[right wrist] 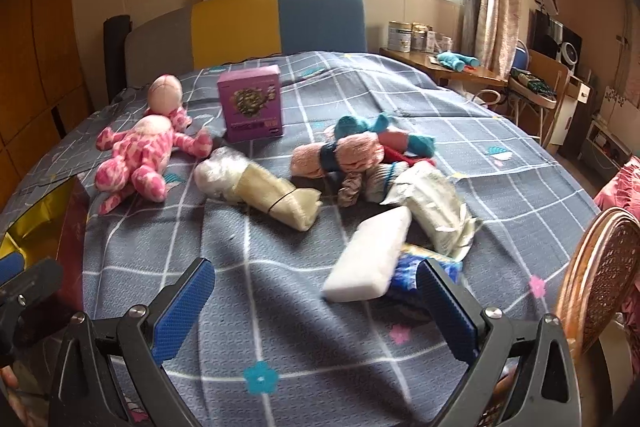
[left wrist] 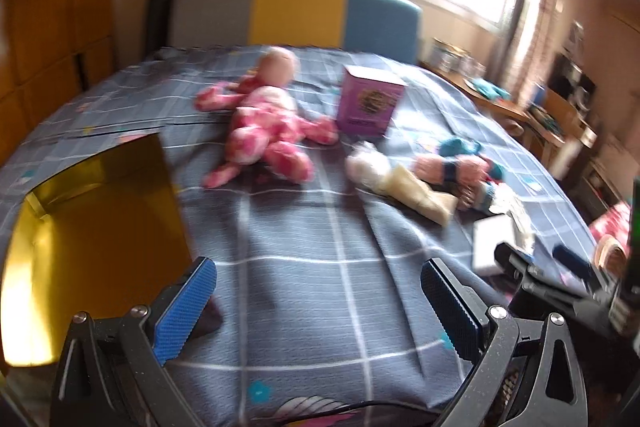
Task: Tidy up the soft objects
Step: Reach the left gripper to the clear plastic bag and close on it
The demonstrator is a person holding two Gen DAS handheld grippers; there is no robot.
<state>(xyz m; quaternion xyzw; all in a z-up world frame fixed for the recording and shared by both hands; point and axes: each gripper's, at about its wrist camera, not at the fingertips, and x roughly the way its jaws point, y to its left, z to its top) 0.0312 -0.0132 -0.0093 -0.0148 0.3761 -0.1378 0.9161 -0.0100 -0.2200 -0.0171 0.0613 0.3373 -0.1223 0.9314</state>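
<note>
Box (left wrist: 100, 223), gold-lined and open, sits just left of the left claw (left wrist: 318, 303), likely placed to take the toys. Both claws hang with jaws apart, gripping nothing. Ahead of the left one lies the doll (left wrist: 260, 131); ahead of the right claw (right wrist: 316, 303) lie the roll (right wrist: 260, 187), yarn (right wrist: 352, 151) and sponge (right wrist: 370, 255). All rest on a checked bedspread (right wrist: 280, 327), window behind.

Pink doll (left wrist: 264, 123) — beside purple box (left wrist: 370, 101)

Motion blur smears the pink doll (left wrist: 262, 119); the gold box (left wrist: 96, 227) runs off-frame.
</note>
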